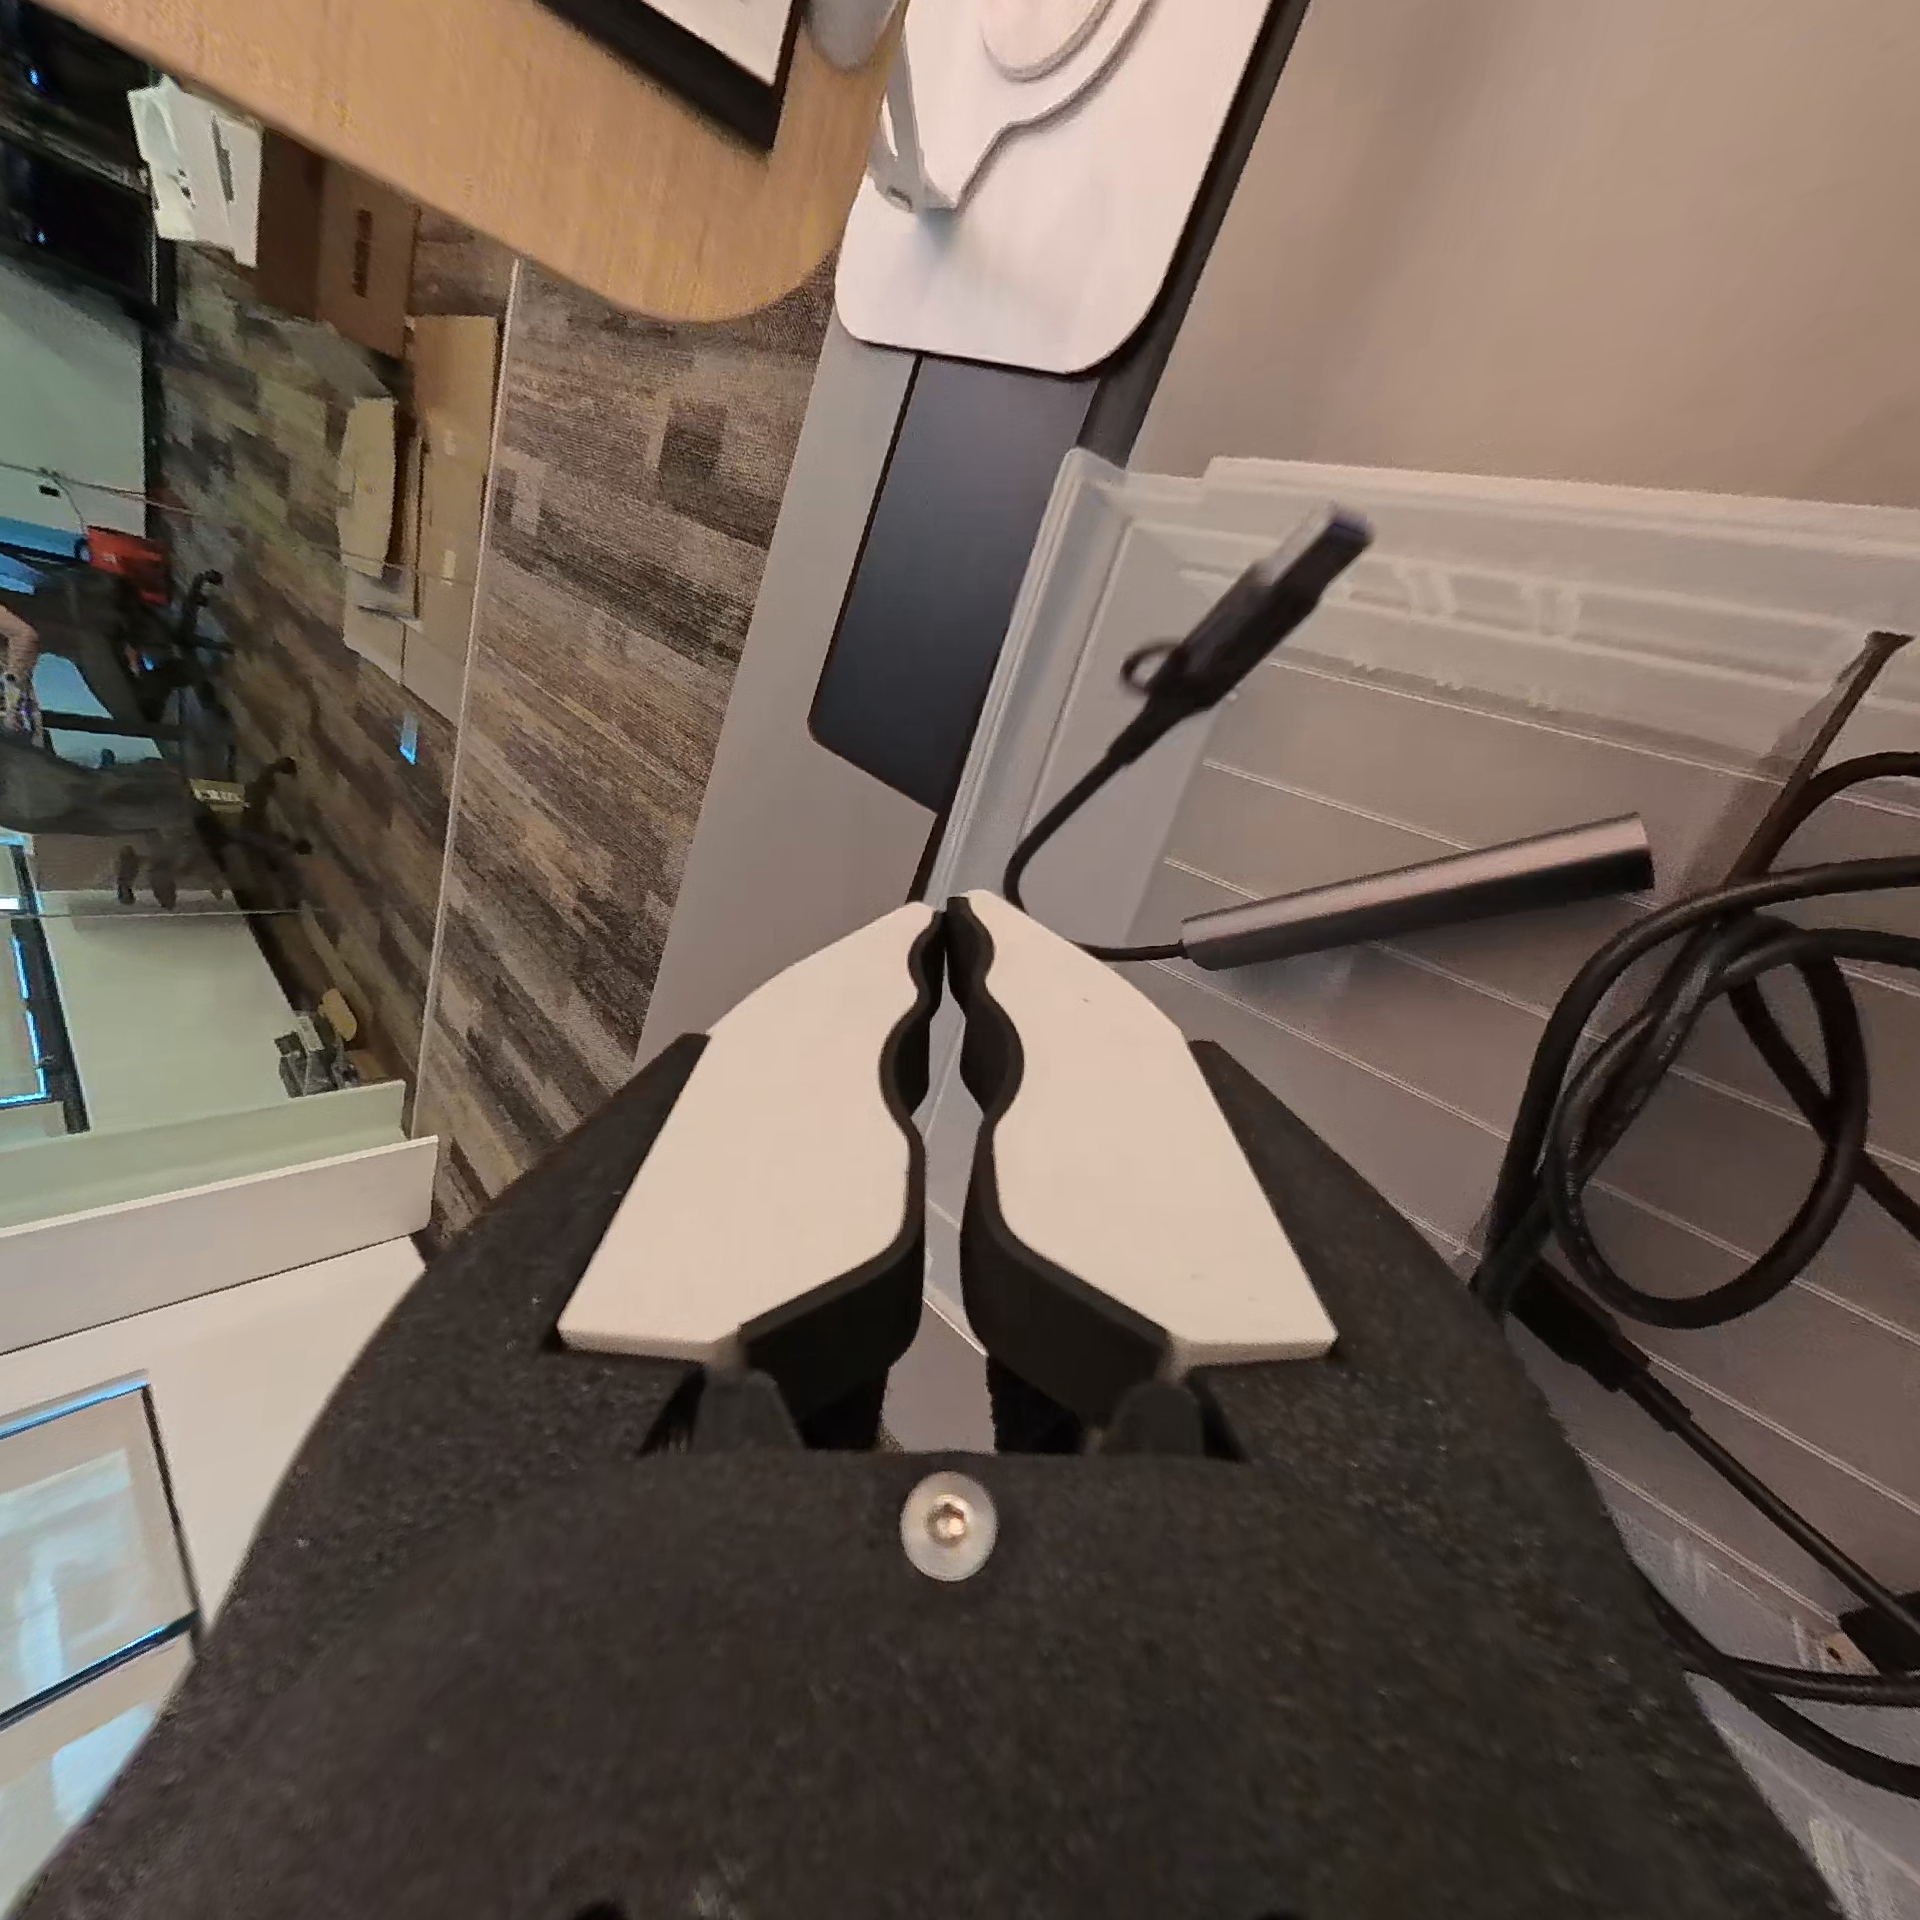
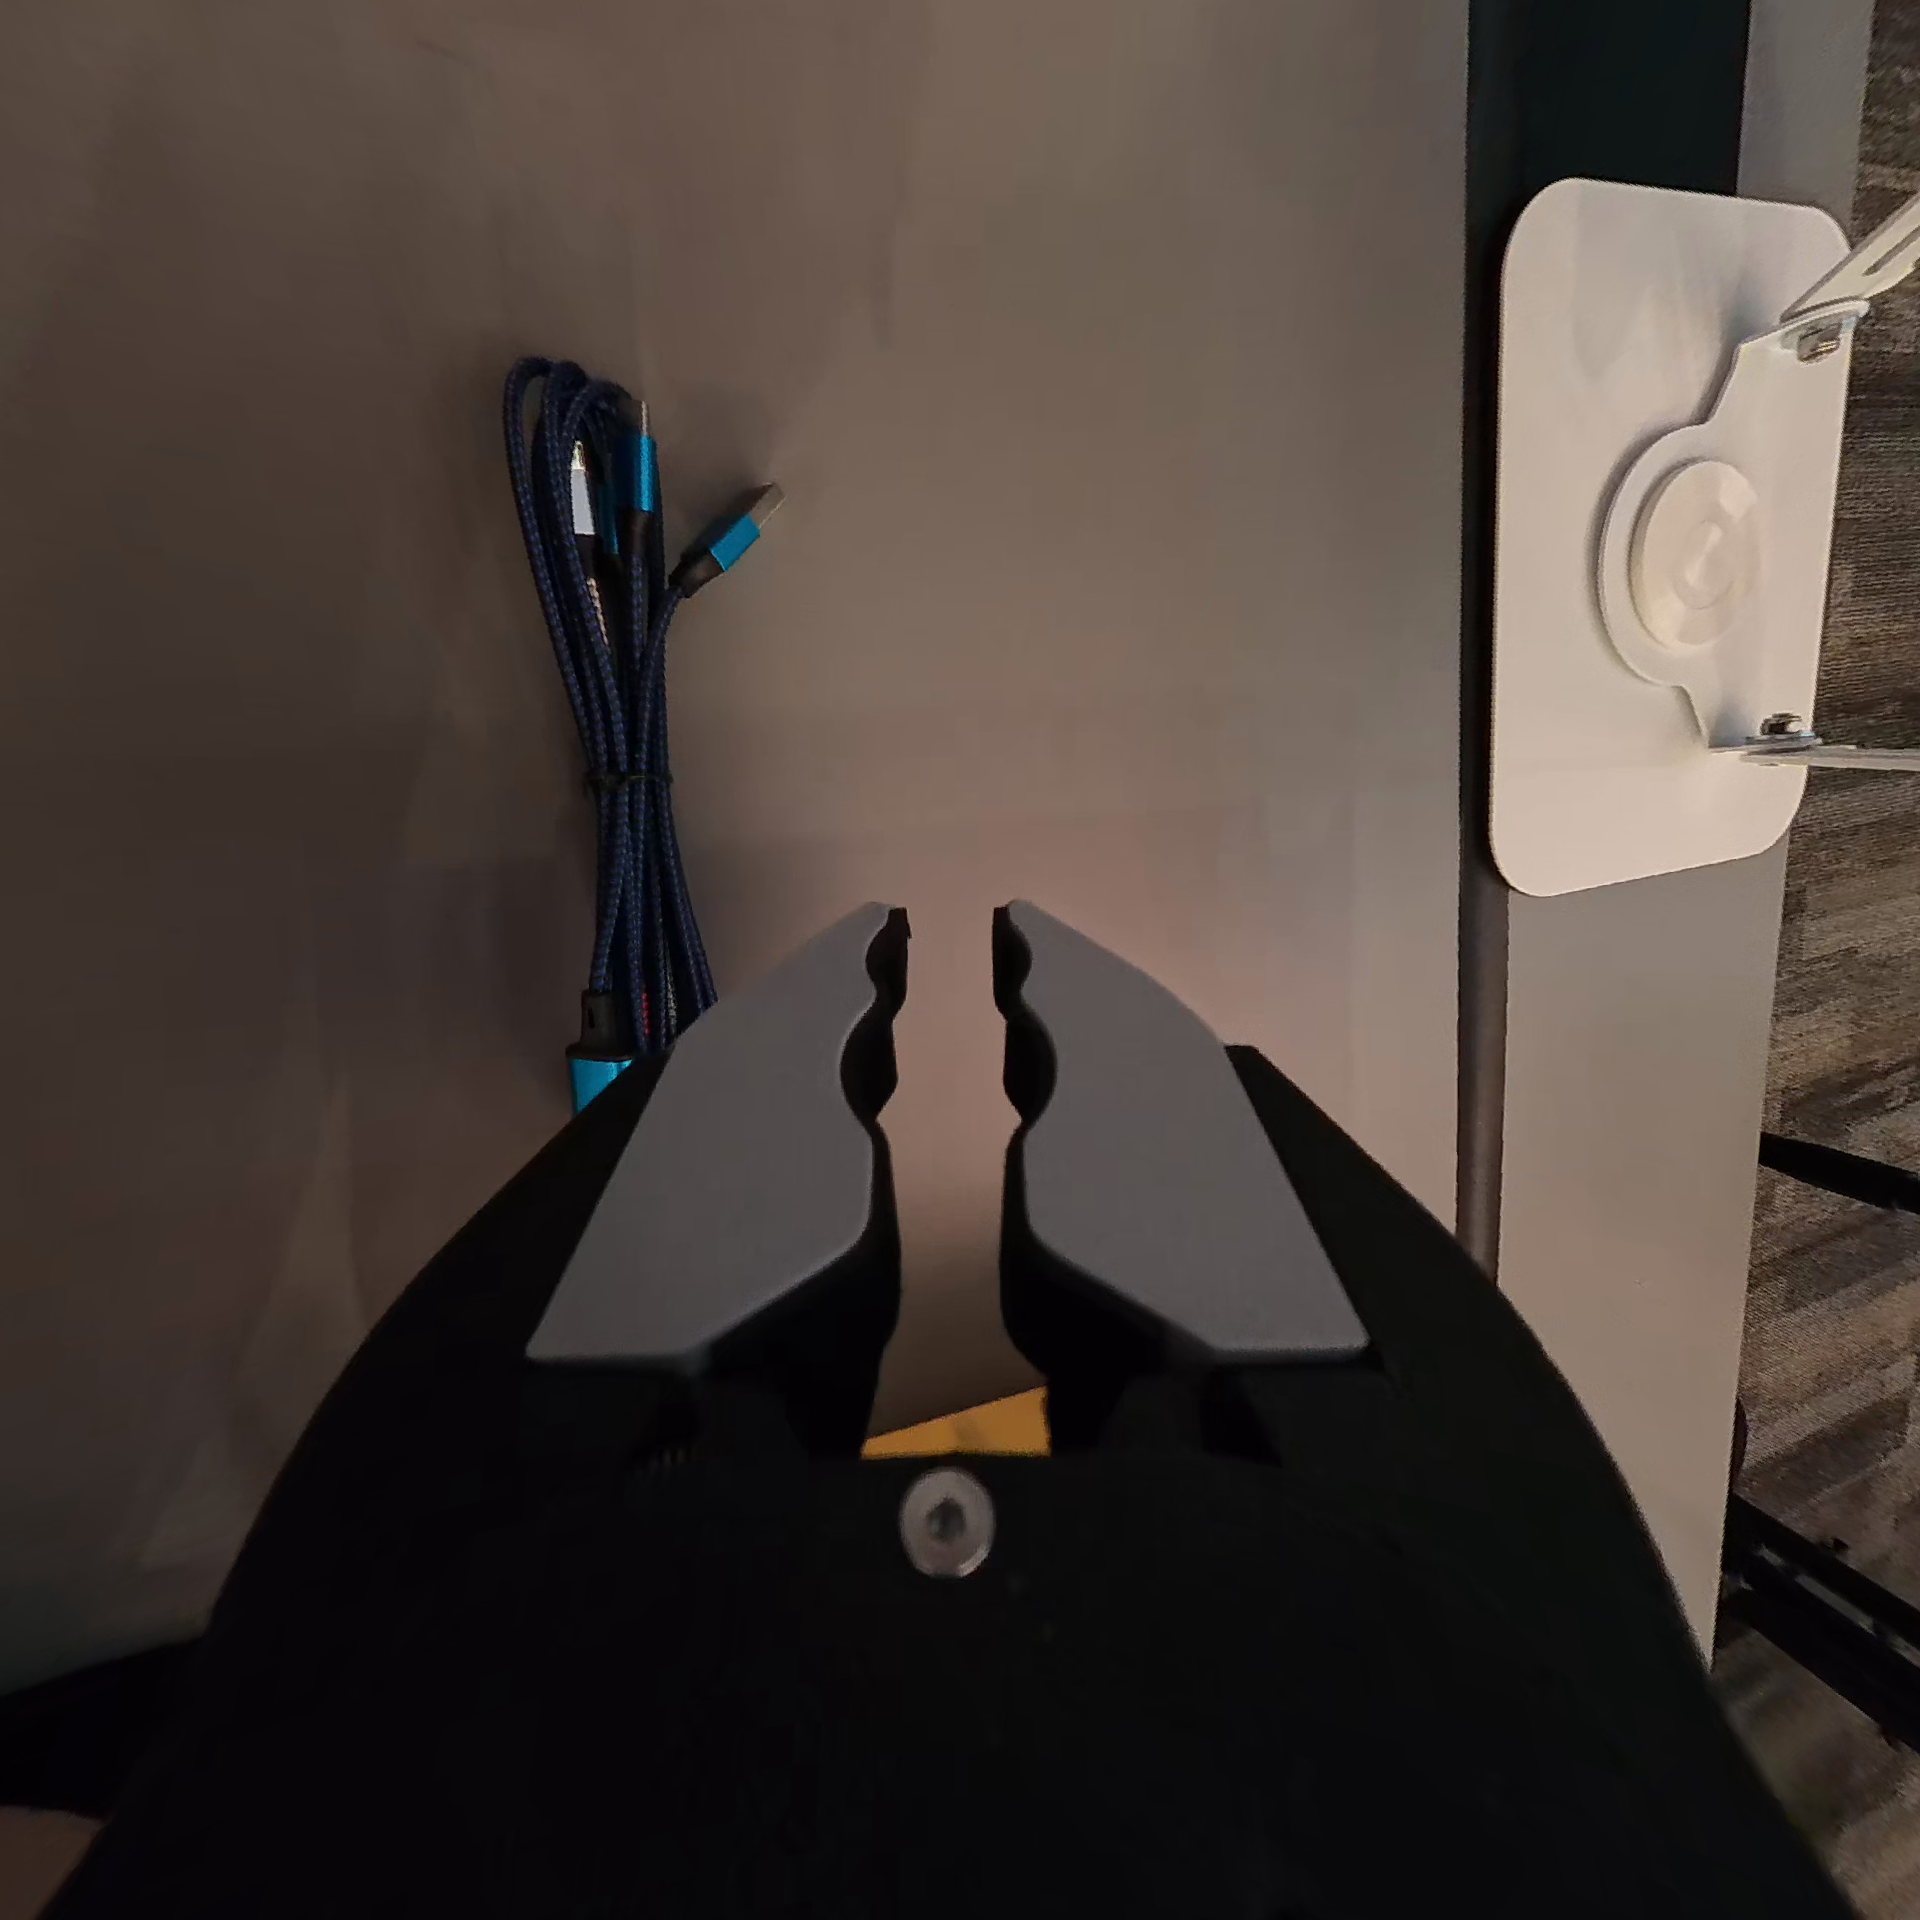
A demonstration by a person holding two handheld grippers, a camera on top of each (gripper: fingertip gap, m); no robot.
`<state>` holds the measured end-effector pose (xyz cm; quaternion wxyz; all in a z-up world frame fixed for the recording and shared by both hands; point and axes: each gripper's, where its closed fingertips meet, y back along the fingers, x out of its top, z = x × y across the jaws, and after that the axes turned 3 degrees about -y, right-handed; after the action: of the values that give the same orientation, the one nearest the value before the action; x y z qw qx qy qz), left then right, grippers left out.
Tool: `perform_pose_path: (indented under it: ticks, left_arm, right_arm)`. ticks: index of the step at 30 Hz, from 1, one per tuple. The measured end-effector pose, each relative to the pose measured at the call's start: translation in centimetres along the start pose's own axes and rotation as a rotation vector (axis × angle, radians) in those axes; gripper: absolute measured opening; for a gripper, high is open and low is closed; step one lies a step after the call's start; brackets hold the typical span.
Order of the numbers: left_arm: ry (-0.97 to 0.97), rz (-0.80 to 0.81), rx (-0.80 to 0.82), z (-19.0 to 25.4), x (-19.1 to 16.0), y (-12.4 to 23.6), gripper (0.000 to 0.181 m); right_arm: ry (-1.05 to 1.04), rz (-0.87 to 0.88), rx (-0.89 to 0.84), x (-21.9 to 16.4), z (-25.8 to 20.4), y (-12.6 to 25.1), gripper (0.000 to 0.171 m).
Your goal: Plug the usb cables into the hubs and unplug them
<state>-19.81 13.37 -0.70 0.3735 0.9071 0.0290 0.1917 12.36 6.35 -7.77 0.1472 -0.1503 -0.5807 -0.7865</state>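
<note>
In the left wrist view my left gripper [image 1: 948, 914] is shut and empty, held above the table edge. Just right of its tips a slim grey USB hub [image 1: 1423, 891] lies on a clear ribbed tray [image 1: 1455, 1122], its short black lead rising to a USB plug [image 1: 1262, 608]. A tangle of black cable [image 1: 1704, 1122] lies on the tray farther right. In the right wrist view my right gripper [image 2: 951, 925] is open and empty over the bare grey table. A tied bundle of blue braided USB cables [image 2: 623, 727] lies to its left, one plug [image 2: 732, 535] pointing up-right.
A white mounting plate [image 2: 1652, 540] with a metal bracket sits at the table's edge [image 2: 1481, 1039]; it also shows in the left wrist view [image 1: 1018, 177]. Beyond the edge is patterned carpet [image 1: 582, 727], cardboard boxes [image 1: 416, 499] and a wooden desk [image 1: 468, 135].
</note>
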Motion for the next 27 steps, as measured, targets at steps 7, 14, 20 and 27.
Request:
perform_pose_path:
  ticks: [7,14,20,27]
  left_arm:
    - [0.056,-0.083,-0.039,1.3,-2.2,-2.2,0.000]
    - [0.102,-0.053,-0.042,2.4,-2.8,-4.5,0.039]
    - [-0.051,0.078,-0.028,3.2,-0.5,-6.1,0.033]
    - [-0.151,0.140,-0.089,3.6,0.8,-7.1,0.023]
  right_arm:
    - [0.000,0.021,-0.010,0.2,0.1,0.6,0.016]
    - [0.003,0.007,-0.005,0.1,0.1,0.3,0.016]
    - [0.006,0.004,-0.003,0.0,0.0,0.2,0.016]
    - [0.006,-0.003,0.000,-0.2,0.0,0.1,0.016]
